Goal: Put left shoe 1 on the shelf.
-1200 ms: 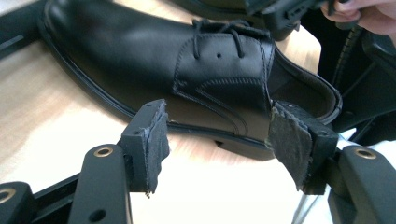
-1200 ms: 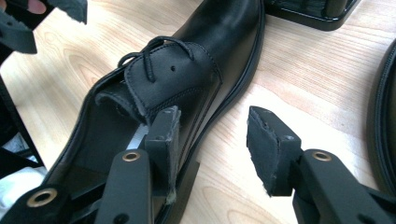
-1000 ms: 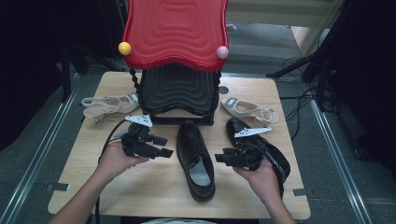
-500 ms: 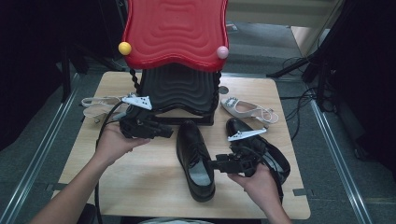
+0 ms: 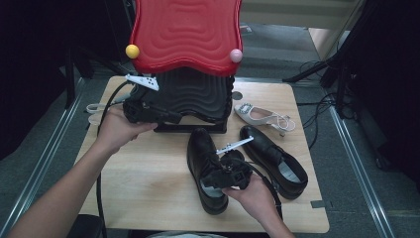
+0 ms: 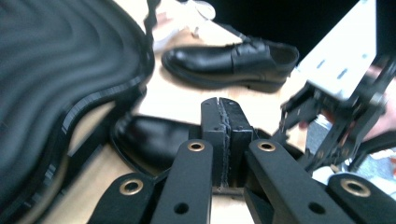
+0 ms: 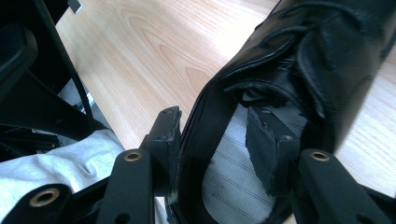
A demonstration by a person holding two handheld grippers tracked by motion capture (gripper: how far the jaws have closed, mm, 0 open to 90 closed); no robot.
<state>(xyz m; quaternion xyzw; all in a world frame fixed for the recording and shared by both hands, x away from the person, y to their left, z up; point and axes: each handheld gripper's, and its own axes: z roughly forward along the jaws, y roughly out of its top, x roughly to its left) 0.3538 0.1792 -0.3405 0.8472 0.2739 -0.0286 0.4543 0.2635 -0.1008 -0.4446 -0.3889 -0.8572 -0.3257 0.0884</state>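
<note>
Two black leather shoes lie on the wooden table: the left shoe and the right shoe. My right gripper is at the left shoe's heel opening. In the right gripper view, the right gripper straddles the shoe's side wall, one jaw outside and one inside, with a gap at the inner pad. My left gripper is raised beside the rack's black shelf. Its jaws have just closed; the left gripper is shut with nothing between the pads.
A shoe rack with a red wavy top stands at the table's back. A white heeled sandal lies right of it and another left of it. Dark cables and stands surround the table.
My left hand has lifted away from the table toward the rack's black shelf, and its jaws went from open to shut. My right gripper moved left from the right shoe to the left shoe's heel.
</note>
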